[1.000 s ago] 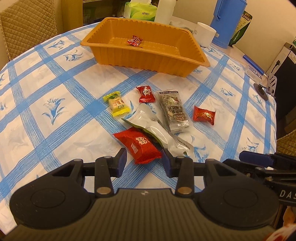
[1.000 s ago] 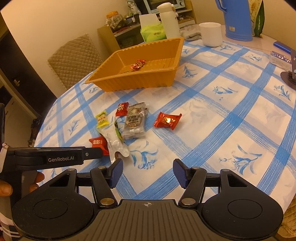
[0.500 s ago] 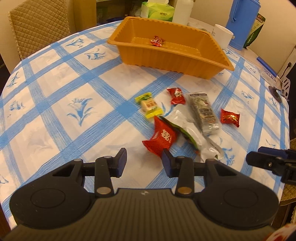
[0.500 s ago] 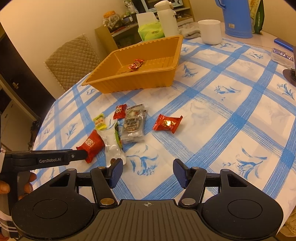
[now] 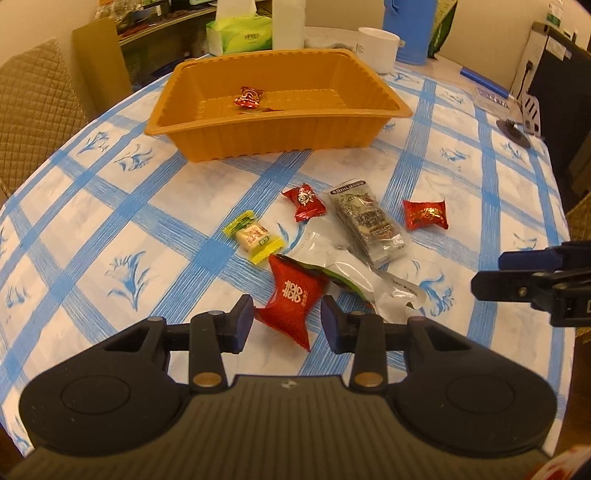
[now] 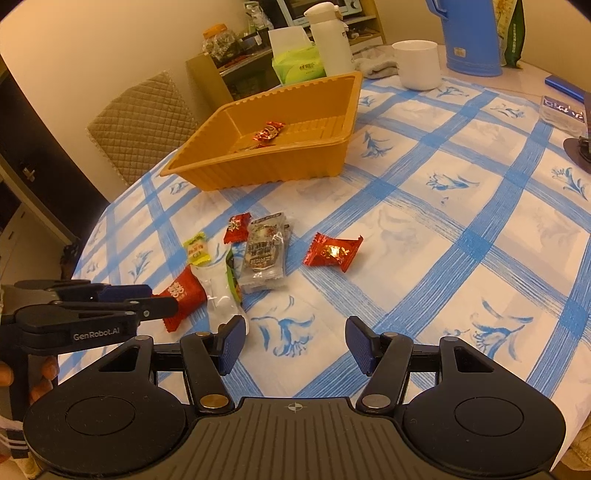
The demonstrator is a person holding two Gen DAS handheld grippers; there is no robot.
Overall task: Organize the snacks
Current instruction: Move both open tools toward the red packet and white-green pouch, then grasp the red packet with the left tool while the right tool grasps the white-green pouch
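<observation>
Loose snacks lie mid-table: a yellow-green candy (image 5: 253, 238), a small red candy (image 5: 304, 203), a grey bar (image 5: 369, 221), a red candy (image 5: 424, 214) and a white-green pouch (image 5: 354, 273). The red packet (image 5: 293, 295) lies between the jaws of my left gripper (image 5: 287, 325). They stand close on either side of it, and the left pad touches one corner. The right wrist view shows that gripper (image 6: 164, 299) over the packet (image 6: 186, 293). My right gripper (image 6: 295, 343) hovers open and empty above the cloth. The orange tray (image 5: 258, 125) holds one red candy (image 5: 248, 98).
Behind the tray stand a green tissue box (image 5: 240, 33), a white bottle (image 6: 330, 37), a white cup (image 6: 417, 64) and a blue jug (image 6: 472, 33). A quilted chair (image 6: 140, 125) stands at the table's left edge. A black stand (image 5: 513, 129) sits at the right.
The left gripper has rolled. The red packet has turned on the cloth and now lies further in between the left jaws. The right gripper has stayed put.
</observation>
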